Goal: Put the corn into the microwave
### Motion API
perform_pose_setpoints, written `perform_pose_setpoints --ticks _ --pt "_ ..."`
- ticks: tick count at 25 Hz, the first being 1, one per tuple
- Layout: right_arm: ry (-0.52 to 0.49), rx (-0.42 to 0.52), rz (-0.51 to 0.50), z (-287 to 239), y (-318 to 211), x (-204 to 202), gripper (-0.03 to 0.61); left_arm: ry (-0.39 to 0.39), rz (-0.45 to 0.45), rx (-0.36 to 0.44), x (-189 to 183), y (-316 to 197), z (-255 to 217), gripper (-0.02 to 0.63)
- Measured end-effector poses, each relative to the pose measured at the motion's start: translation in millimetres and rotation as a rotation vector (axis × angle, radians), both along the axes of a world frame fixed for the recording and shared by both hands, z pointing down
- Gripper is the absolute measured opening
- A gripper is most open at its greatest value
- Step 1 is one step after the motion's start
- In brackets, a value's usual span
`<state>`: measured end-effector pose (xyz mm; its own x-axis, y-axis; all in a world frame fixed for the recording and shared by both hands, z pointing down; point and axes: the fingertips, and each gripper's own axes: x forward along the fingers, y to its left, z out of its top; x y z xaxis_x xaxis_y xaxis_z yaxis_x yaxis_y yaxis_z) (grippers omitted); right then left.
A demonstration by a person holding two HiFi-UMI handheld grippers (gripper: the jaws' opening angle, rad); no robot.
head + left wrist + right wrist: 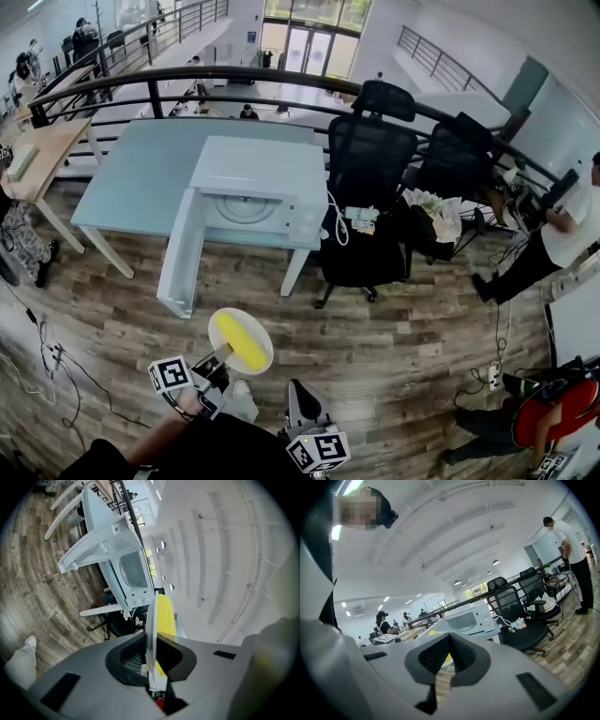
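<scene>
Lying on plate (pixel 215 328) pinched by left gripper (pixel 221 357): corn (pixel 242 340).

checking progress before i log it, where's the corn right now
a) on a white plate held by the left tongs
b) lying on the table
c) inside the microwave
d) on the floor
A: the corn lies on a white plate whose rim the left tongs pinch, short of the open microwave.
</scene>
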<state>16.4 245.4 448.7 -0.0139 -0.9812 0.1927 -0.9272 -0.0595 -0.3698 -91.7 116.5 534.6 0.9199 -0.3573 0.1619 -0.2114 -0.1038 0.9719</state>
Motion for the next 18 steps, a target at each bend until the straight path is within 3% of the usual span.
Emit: perform_pose_setpoints --ticks 18 --pt "0.009 -0.032 -0.100 4.2 -77.0 -14.4 0.008 -0.016 -0.029 -0.008 2.5 -56.8 0.9 0.034"
